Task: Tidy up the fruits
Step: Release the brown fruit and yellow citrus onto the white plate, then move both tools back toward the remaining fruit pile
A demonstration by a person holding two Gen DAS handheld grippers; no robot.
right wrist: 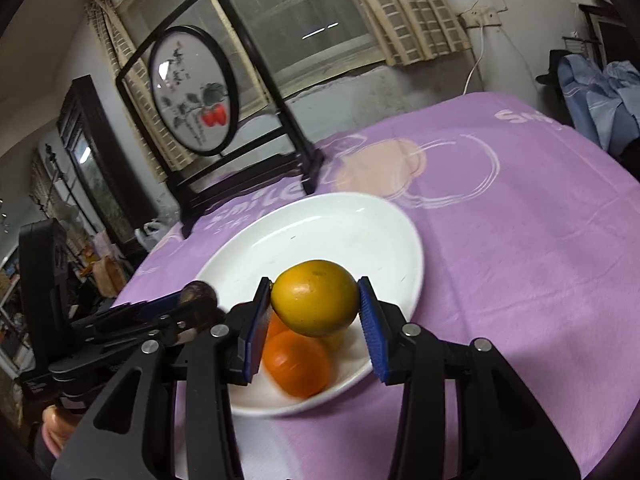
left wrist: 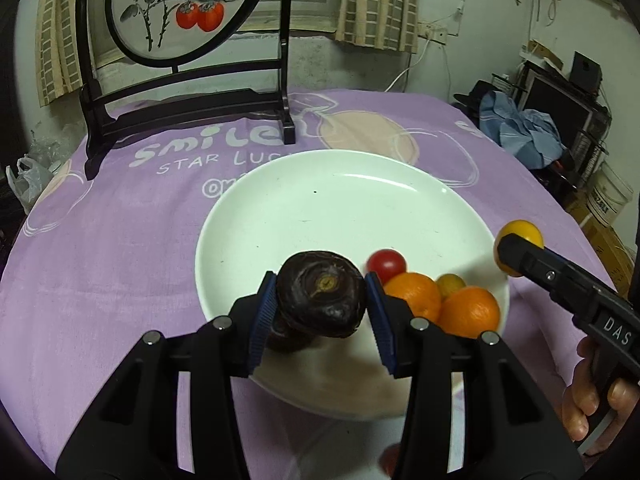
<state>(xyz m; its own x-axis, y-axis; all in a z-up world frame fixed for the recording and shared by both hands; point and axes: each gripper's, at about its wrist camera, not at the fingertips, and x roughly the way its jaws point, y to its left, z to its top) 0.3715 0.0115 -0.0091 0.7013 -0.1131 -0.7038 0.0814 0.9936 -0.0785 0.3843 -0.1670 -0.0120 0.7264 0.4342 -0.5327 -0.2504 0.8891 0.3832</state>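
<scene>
A white plate [left wrist: 320, 208] lies on the purple cloth; it also shows in the right wrist view [right wrist: 328, 232]. My left gripper [left wrist: 322, 304] is shut on a dark purple-brown fruit [left wrist: 322, 298] above the plate's near part. On the plate lie two oranges [left wrist: 470, 312], a red cherry tomato [left wrist: 386, 265] and a small yellow-green fruit [left wrist: 451, 283]. My right gripper [right wrist: 316, 304] is shut on a yellow-orange fruit [right wrist: 315, 298] above the plate's right rim; this fruit shows in the left wrist view [left wrist: 520, 236]. An orange [right wrist: 298, 364] lies below it.
A black wooden stand with a round persimmon painting [left wrist: 180, 8] stands at the back left of the table [left wrist: 100, 260]. Boxes, a bucket and blue cloth [left wrist: 528, 132] are off the table's right side. A plastic bag [left wrist: 28, 180] hangs at the left.
</scene>
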